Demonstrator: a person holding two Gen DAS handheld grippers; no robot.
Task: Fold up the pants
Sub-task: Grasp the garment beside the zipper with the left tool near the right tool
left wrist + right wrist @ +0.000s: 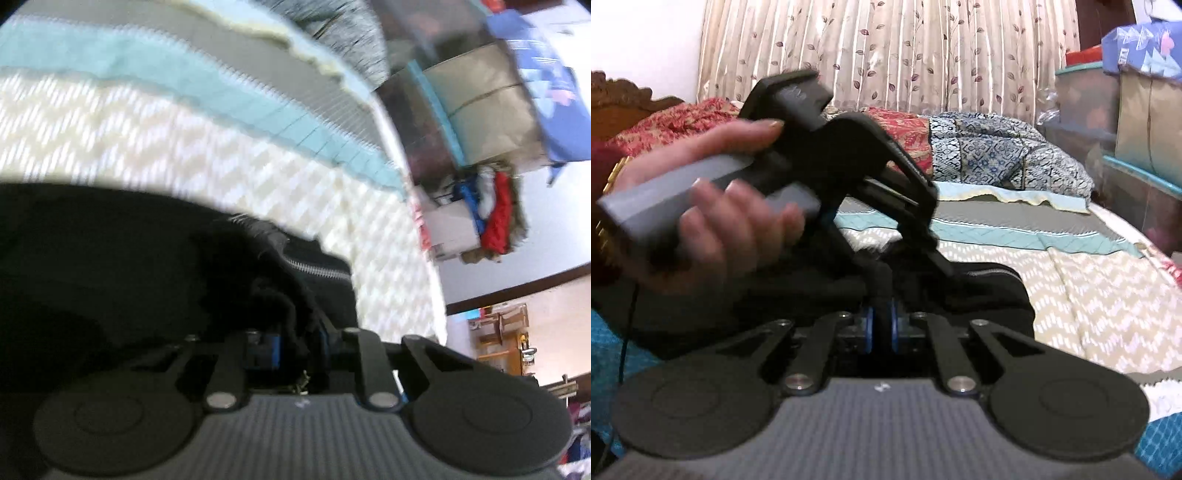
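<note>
1. Pants (990, 291): black, zipper (314, 271) exposed. Lying bunched on the bed, near its close edge, partly gathered up toward both tools. Judged to be at an early gather-and-align step, fold not yet made.

2. Left tool (295, 339): blue pads nearly together, dark cloth of the pants pinched between them. Seen from the right wrist view (923, 240) slanting down onto the garment, gripped by a hand (713, 206) around the grey handle. Angled down presumably to catch an edge near the zipper without lifting the whole garment.

3. Right tool (881, 325): blue pads almost closed, a thin ridge of black fabric clamped between them. Held low and close beside the left tool, likely so that both grips share one edge and keep it straight.

4. Bed (1089, 314): covered by a quilt (184, 155) with beige zigzag pattern and teal and grey bands. Serving as the flat support for the folding.

5. Pillows (979, 155): red and blue-patterned, at the far end, well apart from the pants.

6. Curtain (886, 55): leaf print, behind the bed.

7. Storage boxes (1137, 129): stacked to the right of the bed, clear of the work.

8. Risk, judged: thin pinch on slack cloth may slip once pulled.
</note>
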